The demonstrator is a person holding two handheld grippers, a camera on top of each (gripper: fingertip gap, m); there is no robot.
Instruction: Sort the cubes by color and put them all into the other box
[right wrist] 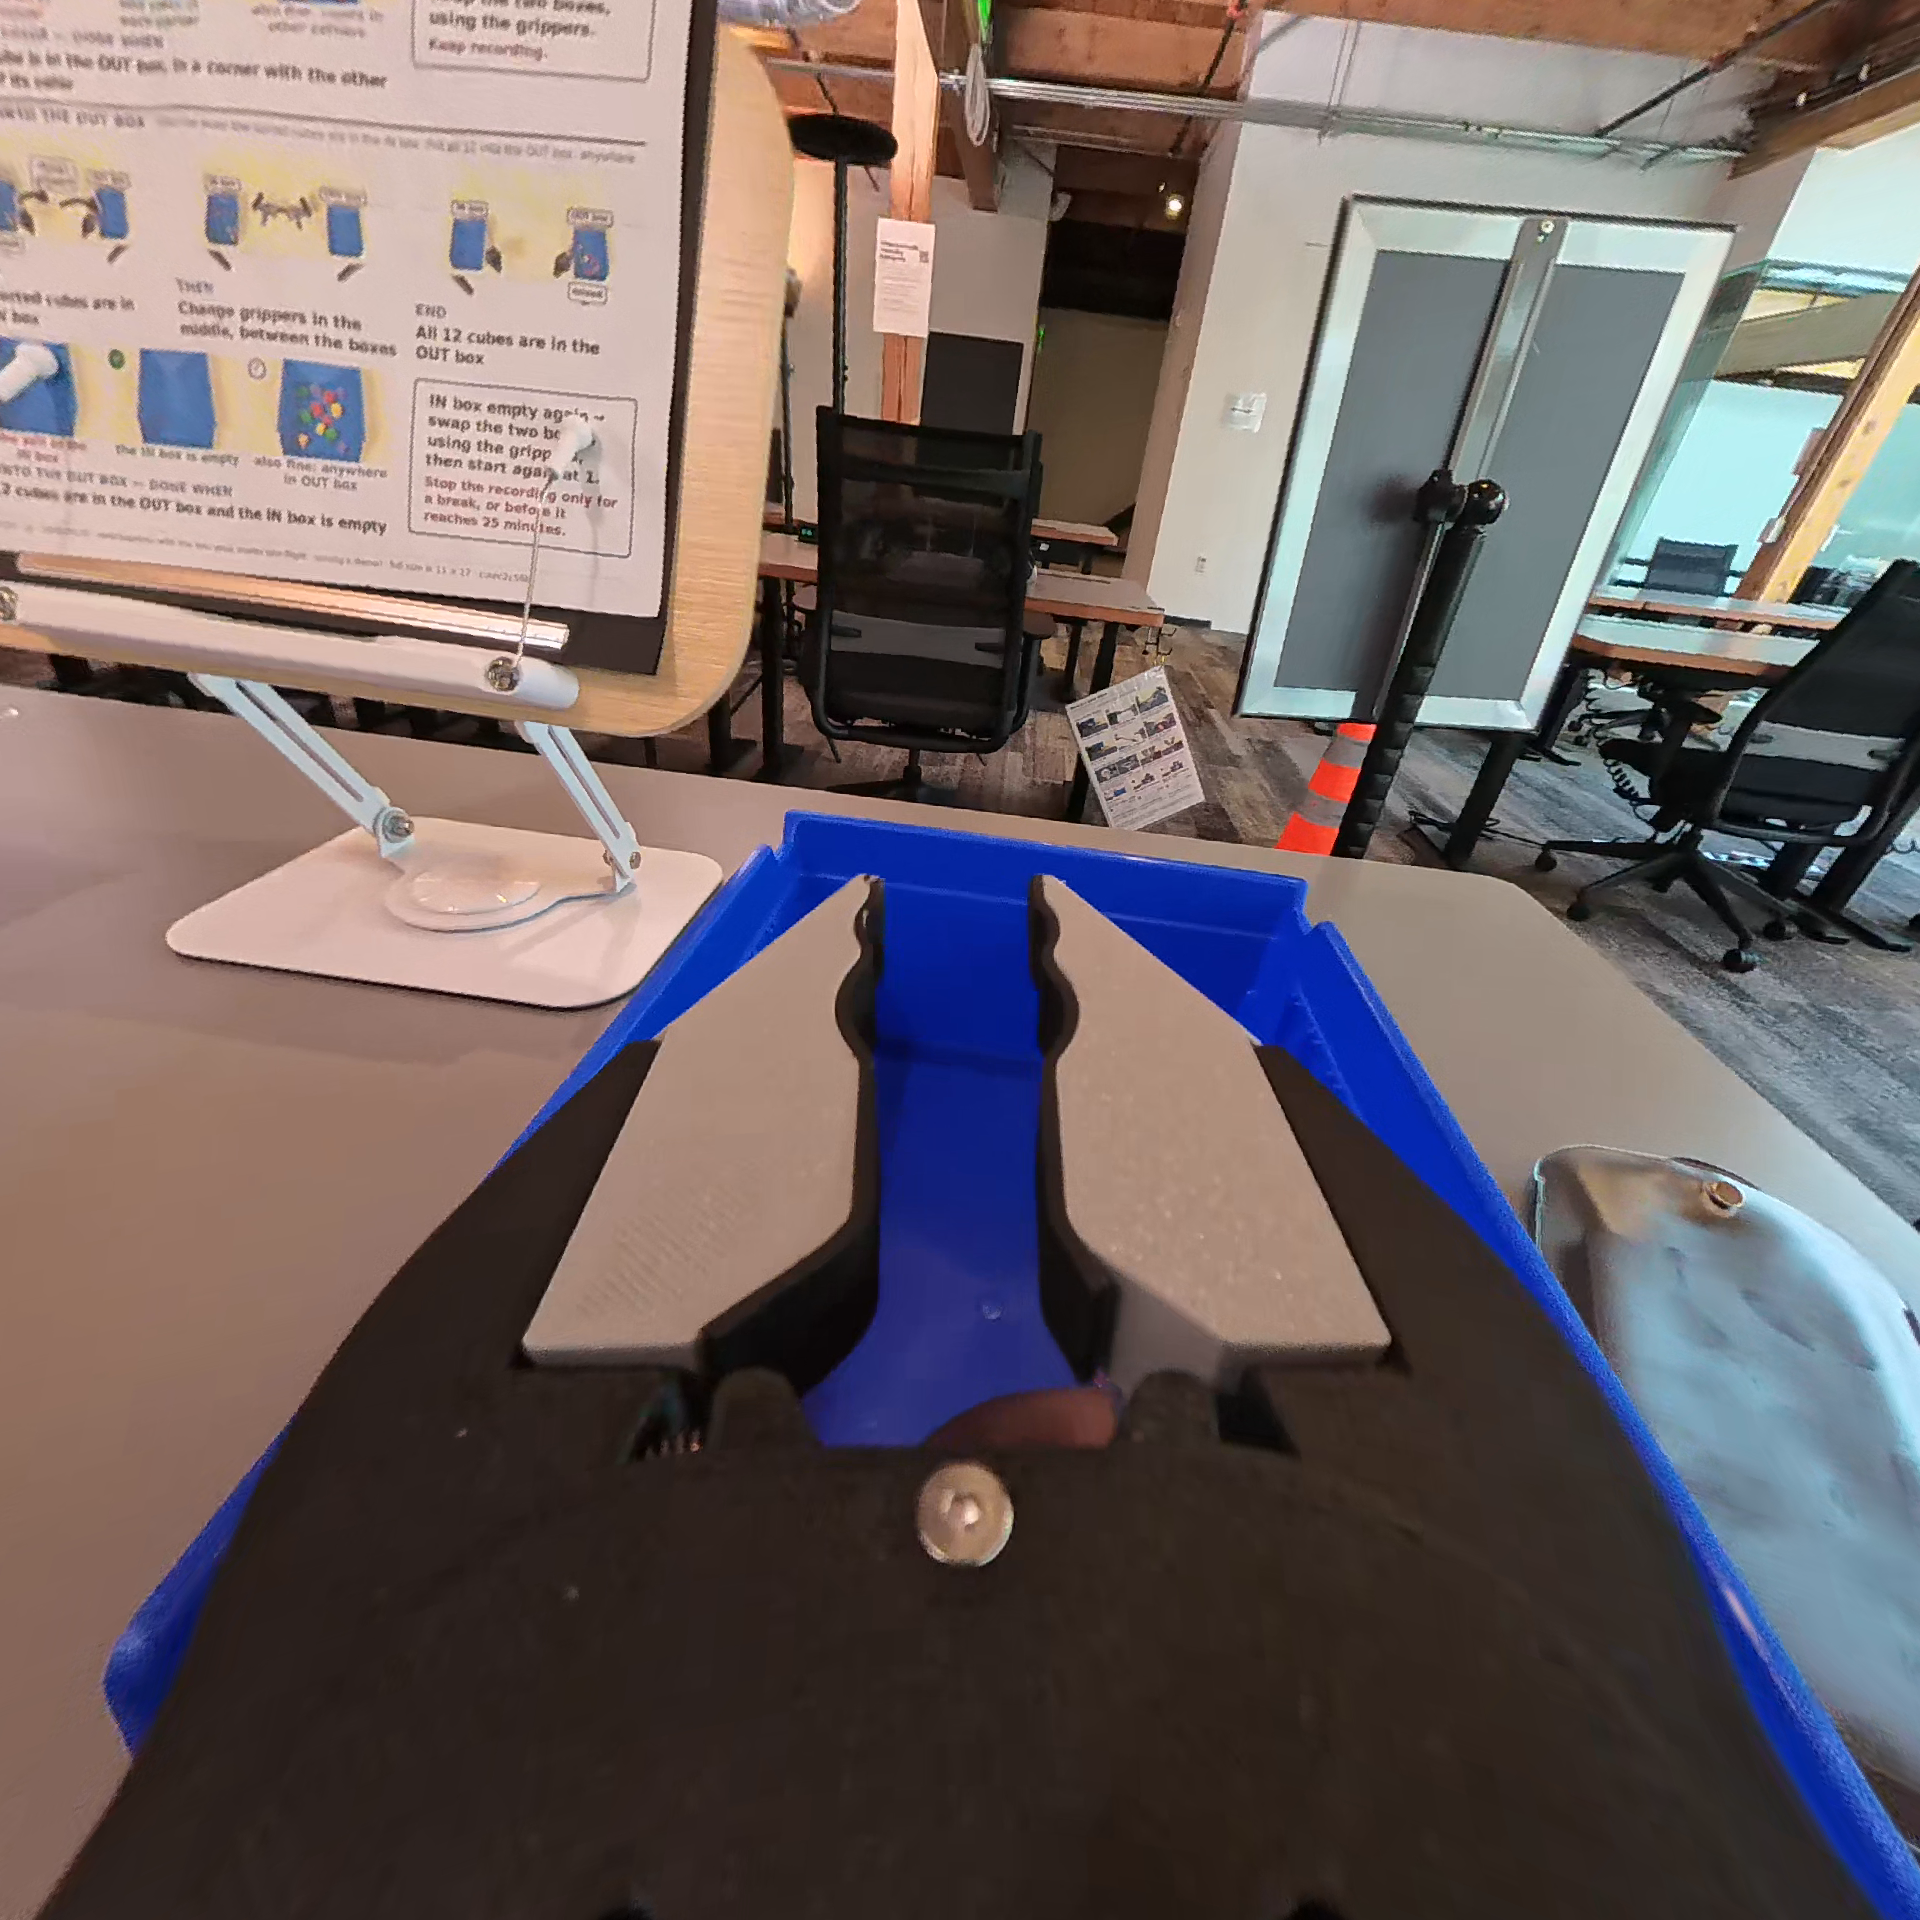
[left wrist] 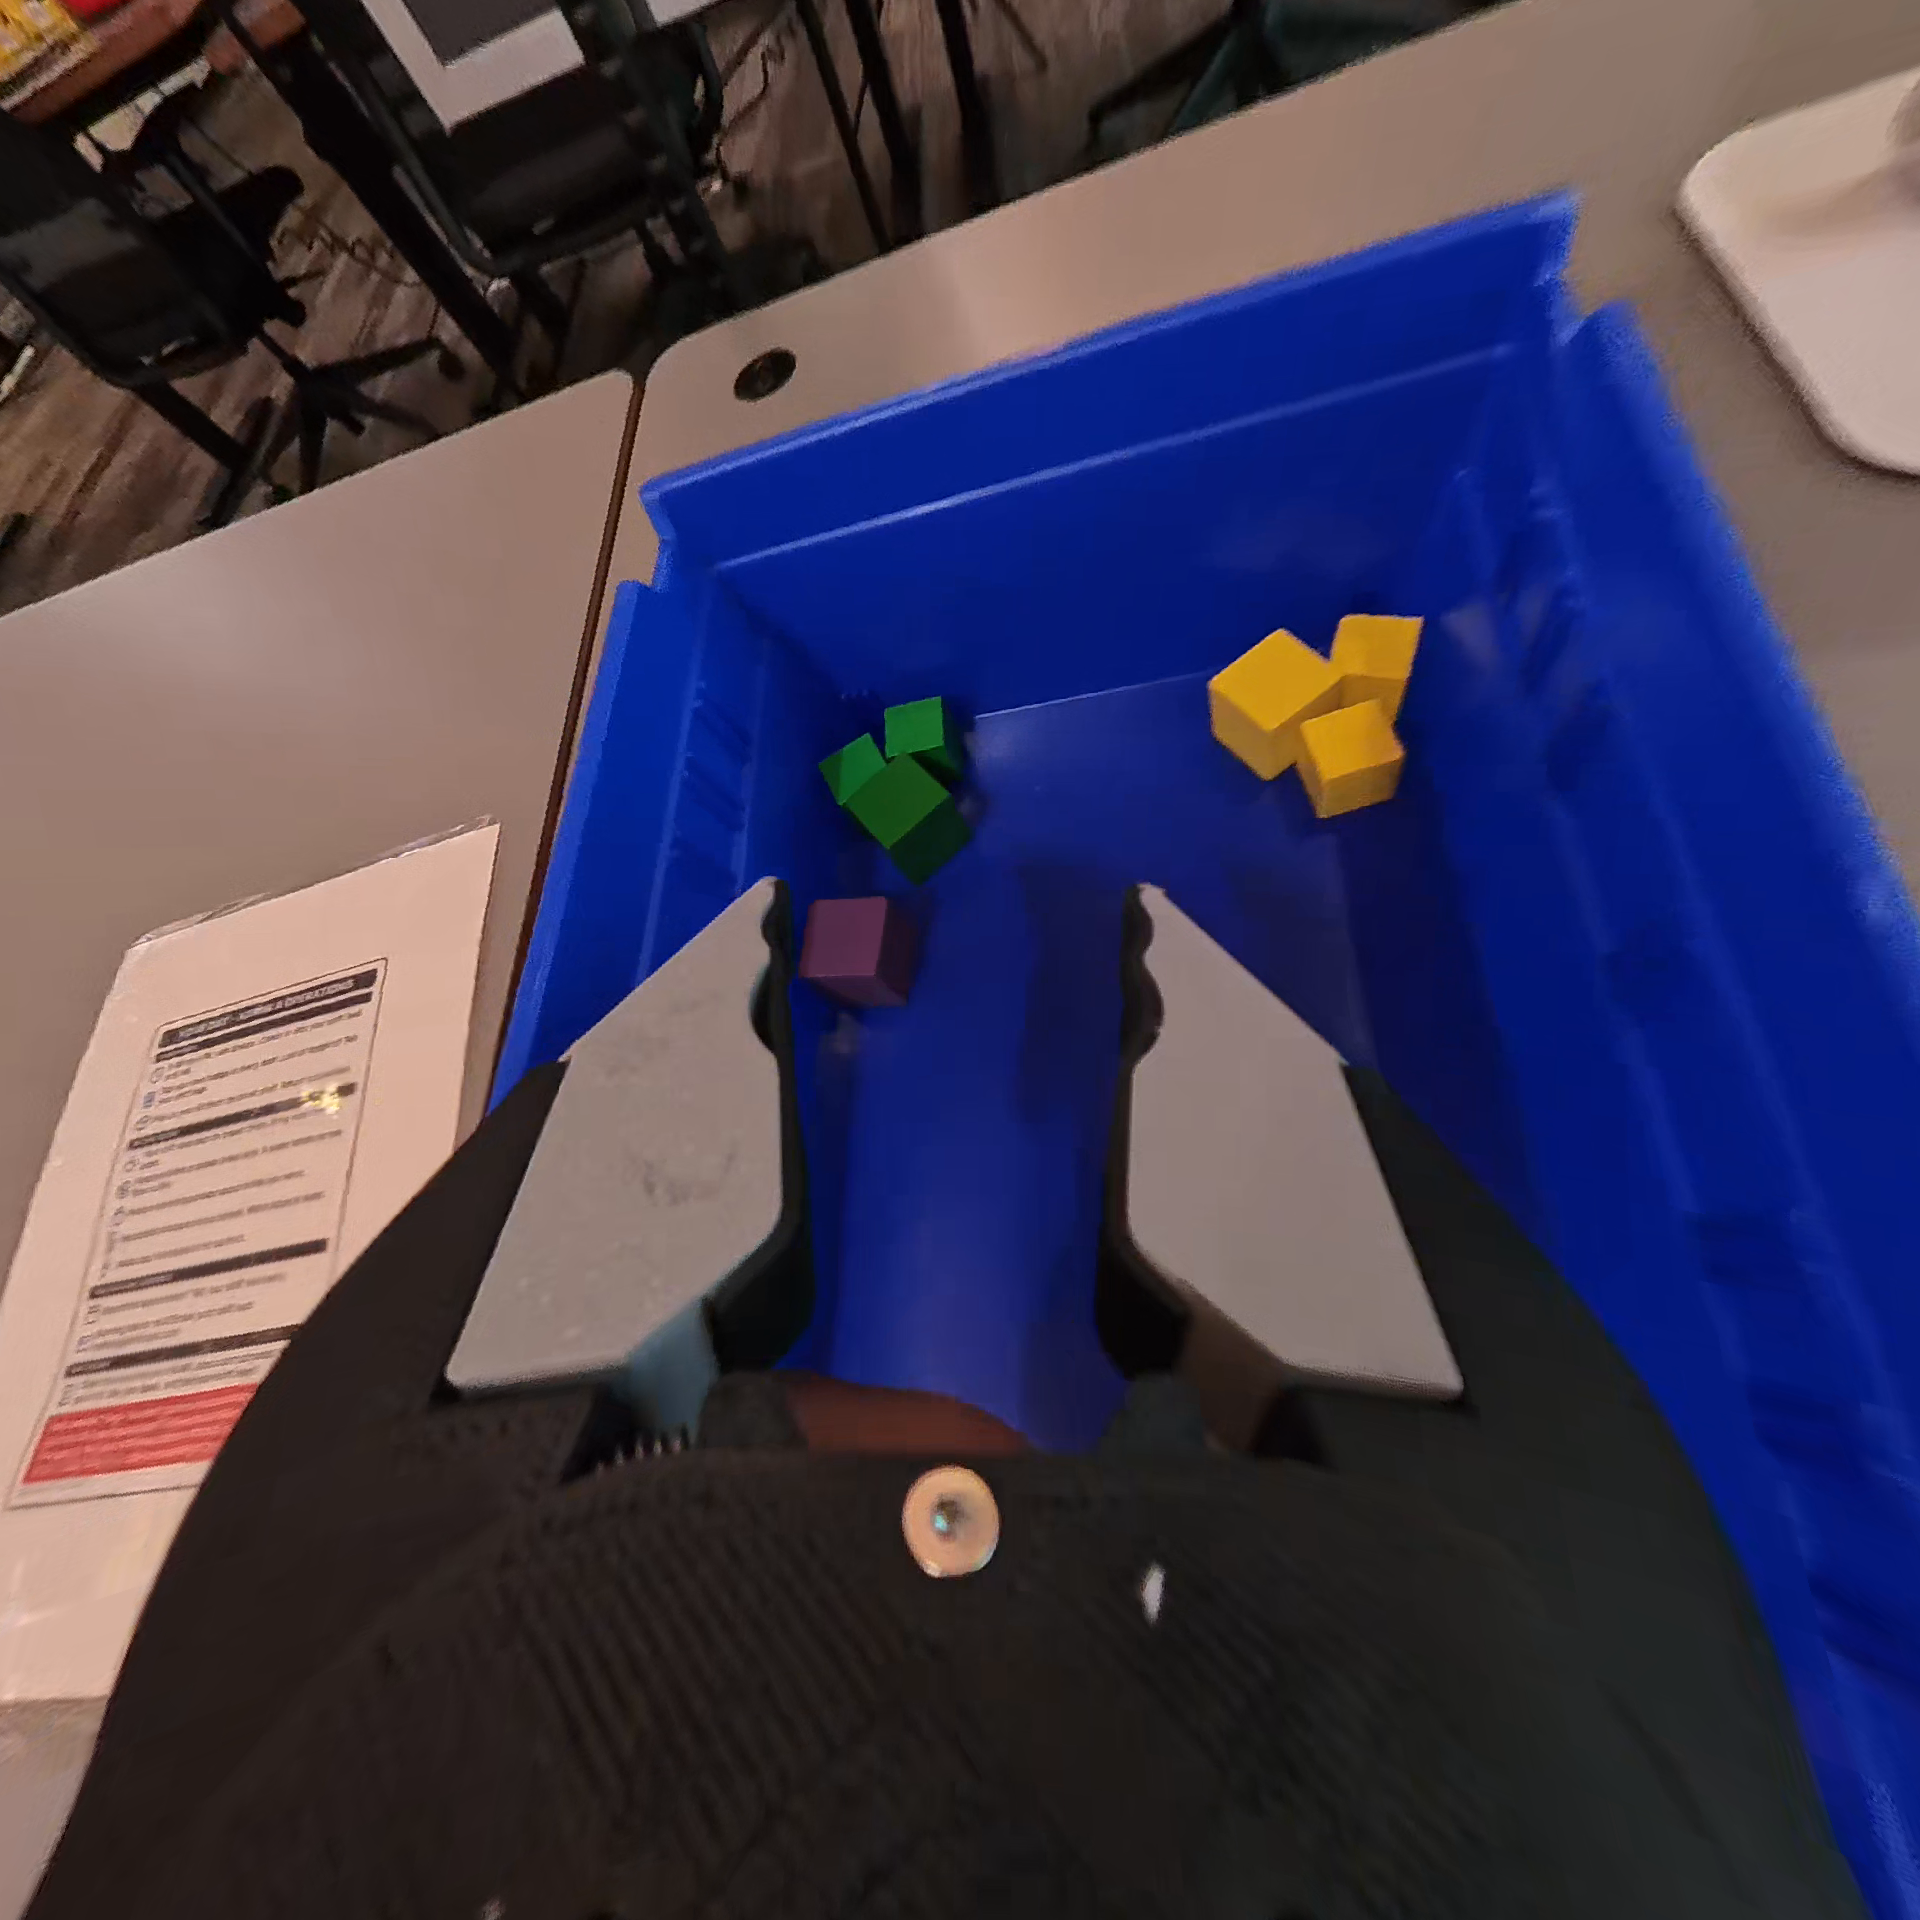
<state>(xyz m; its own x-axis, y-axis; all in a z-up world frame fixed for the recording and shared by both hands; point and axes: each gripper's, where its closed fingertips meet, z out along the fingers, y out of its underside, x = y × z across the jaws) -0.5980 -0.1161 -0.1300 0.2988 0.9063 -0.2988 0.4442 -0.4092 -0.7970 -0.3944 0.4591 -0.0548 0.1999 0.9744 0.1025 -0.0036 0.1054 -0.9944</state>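
Stand base (right wrist: 447, 914) beside blue box (right wrist: 1288, 966) — pouch (right wrist: 1745, 1403) opposite

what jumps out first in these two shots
In the left wrist view, a bright blue box fills the frame, with green cubes clustered at its far left, yellow cubes at its far right, and one purple cube just beside the open left gripper. In the right wrist view, the open right gripper hangs over another blue box, with an instruction board on a stand behind.
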